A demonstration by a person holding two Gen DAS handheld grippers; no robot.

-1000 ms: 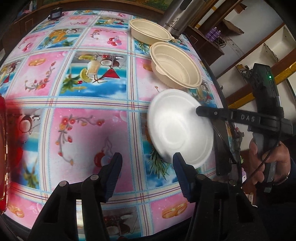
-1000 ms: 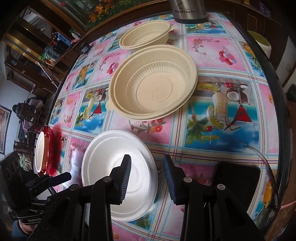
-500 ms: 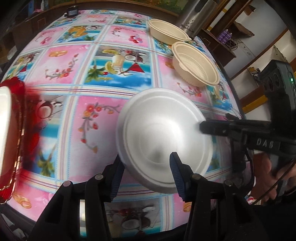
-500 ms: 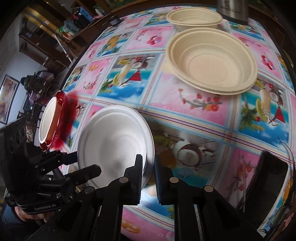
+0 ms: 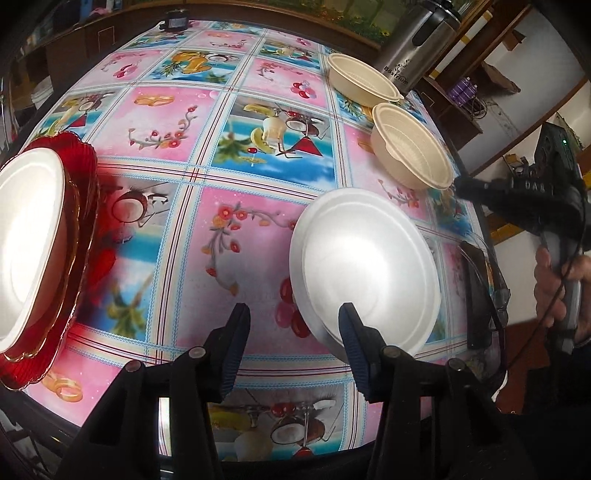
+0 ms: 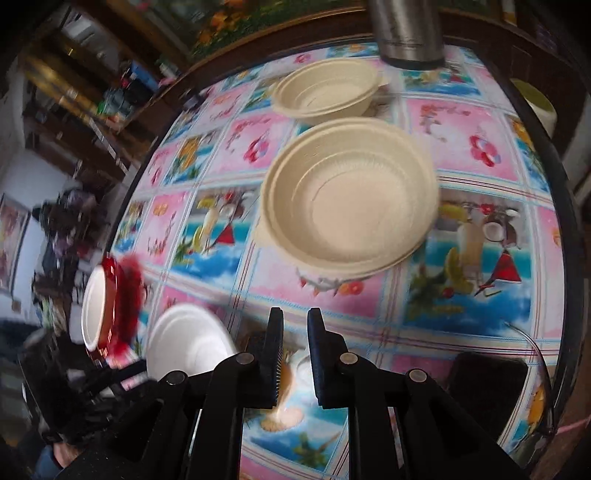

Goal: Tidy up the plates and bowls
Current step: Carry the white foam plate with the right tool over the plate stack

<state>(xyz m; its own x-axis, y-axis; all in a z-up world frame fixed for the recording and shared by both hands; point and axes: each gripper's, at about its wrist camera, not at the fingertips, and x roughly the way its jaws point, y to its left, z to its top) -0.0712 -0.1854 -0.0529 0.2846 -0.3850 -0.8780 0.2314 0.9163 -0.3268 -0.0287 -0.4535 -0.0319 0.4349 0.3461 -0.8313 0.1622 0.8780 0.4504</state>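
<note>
A white foam plate (image 5: 365, 266) (image 6: 188, 343) rests near the table's front edge. My left gripper (image 5: 293, 310) hovers just in front of it, open, with only tablecloth between its fingers. Its right finger overlaps the plate's near rim. My right gripper (image 6: 295, 317) (image 5: 460, 182) has its jaws almost together, a thin gap left and nothing in it. It points at the nearer cream bowl (image 6: 351, 206) (image 5: 410, 155), well right of the plate. A second cream bowl (image 6: 325, 92) (image 5: 362, 79) stands behind. At the left a red plate (image 5: 86, 177) (image 6: 123, 295) carries another white plate (image 5: 26, 240).
A steel flask (image 5: 417, 44) (image 6: 406, 29) stands at the back behind the bowls. A flat black object (image 5: 476, 295) (image 6: 487, 380) with a cable lies by the table's right edge. The table's front edge runs just below my left gripper.
Half a second ago my right gripper held the white plate's rim, lifted. Now it has let go and swung away toward the cream bowl. The left view has shifted, showing more of the red plate.
</note>
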